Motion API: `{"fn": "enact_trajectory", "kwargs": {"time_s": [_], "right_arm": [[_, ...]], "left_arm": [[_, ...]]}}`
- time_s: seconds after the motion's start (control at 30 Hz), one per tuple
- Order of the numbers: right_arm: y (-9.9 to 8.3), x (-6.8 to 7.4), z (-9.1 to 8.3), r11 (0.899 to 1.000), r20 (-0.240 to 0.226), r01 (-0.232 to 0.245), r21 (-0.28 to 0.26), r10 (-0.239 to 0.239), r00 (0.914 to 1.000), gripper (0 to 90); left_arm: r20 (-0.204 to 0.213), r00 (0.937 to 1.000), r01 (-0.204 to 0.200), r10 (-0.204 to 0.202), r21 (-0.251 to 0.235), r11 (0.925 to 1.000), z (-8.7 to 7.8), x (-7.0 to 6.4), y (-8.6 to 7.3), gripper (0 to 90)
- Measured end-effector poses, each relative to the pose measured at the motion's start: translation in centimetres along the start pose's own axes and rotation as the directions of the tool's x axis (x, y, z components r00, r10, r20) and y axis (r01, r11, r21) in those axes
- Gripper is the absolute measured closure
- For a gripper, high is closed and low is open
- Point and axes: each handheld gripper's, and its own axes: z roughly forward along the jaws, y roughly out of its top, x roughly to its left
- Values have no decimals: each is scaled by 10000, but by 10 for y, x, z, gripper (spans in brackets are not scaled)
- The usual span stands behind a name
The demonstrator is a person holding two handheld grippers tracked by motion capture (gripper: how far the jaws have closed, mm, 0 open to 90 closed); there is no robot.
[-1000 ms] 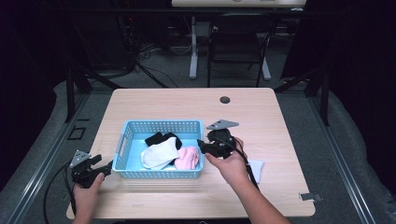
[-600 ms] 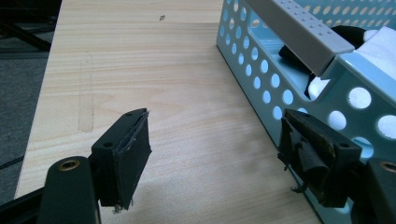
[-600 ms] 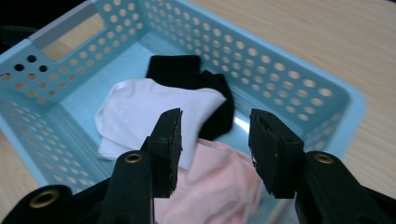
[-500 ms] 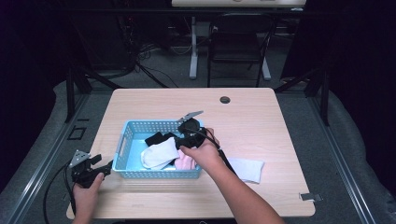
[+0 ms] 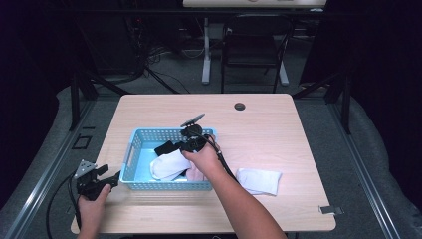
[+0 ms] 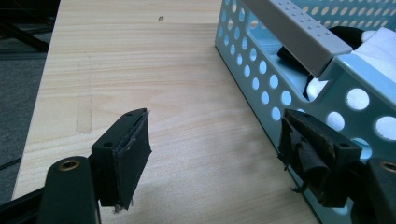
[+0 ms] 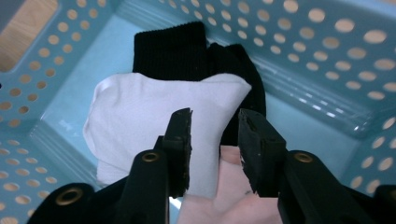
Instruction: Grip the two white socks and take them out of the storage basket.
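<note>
A light blue perforated basket (image 5: 164, 185) stands on the left half of the wooden table (image 5: 278, 129). In it lie a white sock (image 7: 140, 116), a black sock (image 7: 187, 51) behind it and a pink sock (image 7: 224, 196) nearest me. My right gripper (image 7: 215, 116) hovers inside the basket, just over the white sock's right edge, jaws apart and holding nothing. In the high view the right gripper (image 5: 191, 142) sits above the basket's far right part. My left gripper (image 6: 215, 121) rests open on the table beside the basket's left wall (image 6: 261, 79).
Another white sock (image 5: 259, 180) lies flat on the table to the right of the basket. A dark cable hole (image 5: 240, 106) sits near the far edge. A chair (image 5: 254, 50) and cables stand beyond the table.
My right gripper moved left from beside the basket's right wall to above its inside. The white sock stayed on the table. The left gripper has not moved.
</note>
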Motion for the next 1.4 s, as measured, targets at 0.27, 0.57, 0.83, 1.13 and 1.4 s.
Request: {"fn": "enact_trajectory", "kwargs": {"time_s": [0.27, 0.57, 0.83, 1.13, 1.4], "right_arm": [[2, -6, 21, 9898, -83, -965, 1048, 979, 9952, 684], [-2, -5, 29, 9862, -482, -1007, 1314, 1079, 9930, 823], [-3, 2, 16, 9977, -867, -335, 584, 385, 9955, 881], [-7, 23, -9, 9870, -992, 947, -1303, -1080, 9892, 883], [-13, 35, -32, 9473, -458, 2150, -2377, -2320, 9716, 884]], "left_arm": [[16, 10000, 24, -24, 11, 10000, 0, 0, 0, 248], [20, 10000, 31, -31, -4, 10000, 0, 0, 0, 248], [14, 10000, 19, -19, -27, 10000, 0, 0, 0, 248], [11, 10000, 2, -2, -18, 10000, 0, 0, 0, 248], [2, 10000, -20, 20, 10, 10000, 1, -1, 0, 247]]}}
